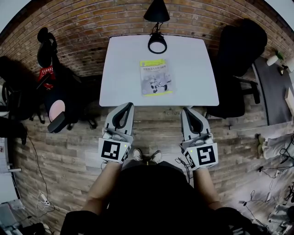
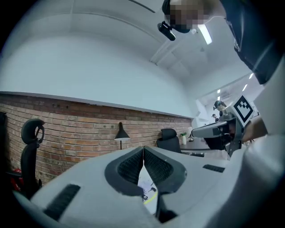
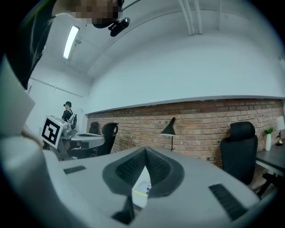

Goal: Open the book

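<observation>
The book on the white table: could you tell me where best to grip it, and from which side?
Probably the cover's right edge, coming from the right: the book lies flat, closed and cover up, title at the far end, so the spine is likely left.

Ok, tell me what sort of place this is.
Most likely an office or studio workroom: a white table stands by a brick wall, a black office chair sits beside it, and a black lamp stands at the table's far edge.
</observation>
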Action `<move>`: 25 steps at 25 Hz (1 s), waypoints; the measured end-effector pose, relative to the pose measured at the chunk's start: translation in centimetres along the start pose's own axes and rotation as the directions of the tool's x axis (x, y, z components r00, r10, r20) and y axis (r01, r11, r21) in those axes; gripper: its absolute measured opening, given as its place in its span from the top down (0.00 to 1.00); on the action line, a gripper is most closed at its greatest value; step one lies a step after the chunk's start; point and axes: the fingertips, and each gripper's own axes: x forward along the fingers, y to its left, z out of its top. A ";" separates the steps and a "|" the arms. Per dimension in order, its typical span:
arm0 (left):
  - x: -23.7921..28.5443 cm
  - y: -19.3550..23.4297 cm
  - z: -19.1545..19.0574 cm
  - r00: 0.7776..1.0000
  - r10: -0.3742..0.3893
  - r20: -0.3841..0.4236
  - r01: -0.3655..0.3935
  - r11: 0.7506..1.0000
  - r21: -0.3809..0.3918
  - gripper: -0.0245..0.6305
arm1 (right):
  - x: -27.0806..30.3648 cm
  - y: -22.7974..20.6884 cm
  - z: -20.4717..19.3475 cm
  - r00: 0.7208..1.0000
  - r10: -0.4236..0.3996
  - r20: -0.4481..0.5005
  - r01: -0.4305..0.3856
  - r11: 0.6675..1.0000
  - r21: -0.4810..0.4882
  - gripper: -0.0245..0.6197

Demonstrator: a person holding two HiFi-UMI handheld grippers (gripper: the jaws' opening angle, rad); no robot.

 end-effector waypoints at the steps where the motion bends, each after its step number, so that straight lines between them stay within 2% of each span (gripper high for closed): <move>1: 0.1 -0.2 0.1 1.000 0.001 0.004 -0.001 1.000 0.003 0.92 | -0.1 -0.1 0.0 1.000 0.006 0.007 -0.006 1.000 0.016 0.94; 5: 0.4 -1.2 -0.1 1.000 0.005 0.003 -0.005 1.000 0.023 0.92 | -0.3 -1.0 -0.7 0.999 0.026 0.025 -0.029 0.995 0.094 0.94; 10: 0.8 -2.3 -0.4 1.000 0.015 -0.022 -0.015 1.000 -0.014 0.92 | -0.5 -1.2 -2.7 0.999 0.041 -0.014 -0.039 0.995 0.097 0.94; 14: 2.1 -2.5 -1.4 1.000 -0.012 -0.027 0.011 1.000 -0.022 0.92 | -0.2 -1.8 -3.7 0.999 0.032 -0.041 -0.027 0.994 0.102 0.94; 19: 4.8 -1.3 -2.8 0.999 -0.041 -0.027 0.039 0.997 -0.063 0.92 | 1.8 -3.4 -4.3 0.998 -0.001 -0.068 0.007 0.996 0.094 0.94; 25: 9.0 2.9 -3.7 0.999 -0.054 -0.001 0.054 0.997 -0.060 0.92 | 6.7 -4.6 -3.9 0.994 -0.005 -0.110 0.013 0.997 0.070 0.94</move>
